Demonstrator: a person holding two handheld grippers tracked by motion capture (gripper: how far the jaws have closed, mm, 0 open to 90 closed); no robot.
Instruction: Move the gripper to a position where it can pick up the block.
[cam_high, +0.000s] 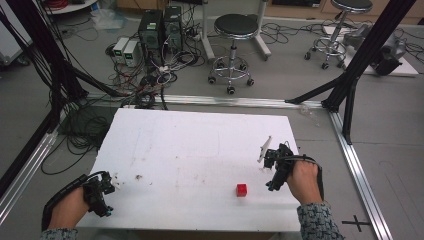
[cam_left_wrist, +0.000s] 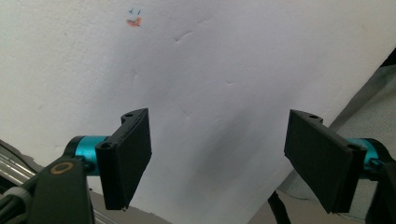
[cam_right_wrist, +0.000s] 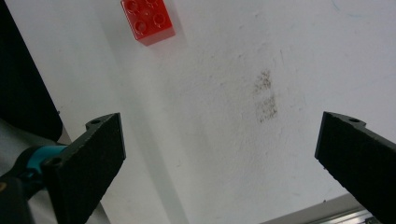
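Observation:
A small red studded brick (cam_high: 241, 189) lies on the white table (cam_high: 200, 150) near its front edge, right of centre; the right gripper view has the brick (cam_right_wrist: 147, 19) at the top left, well beyond the jaws. My right gripper (cam_high: 274, 171) hovers just right of the brick, near the table's right edge, with its jaws (cam_right_wrist: 224, 158) wide apart and nothing between them. At the table's front left corner my left gripper (cam_high: 102, 192) is held open (cam_left_wrist: 219, 163) over bare white surface, empty.
A thin grey strip (cam_high: 264, 148) lies on the table just beyond the right gripper. Smudges (cam_high: 138, 177) mark the surface near the left. Beyond the table are cables, computer boxes (cam_high: 160, 30), two stools (cam_high: 233, 45) and black frame posts.

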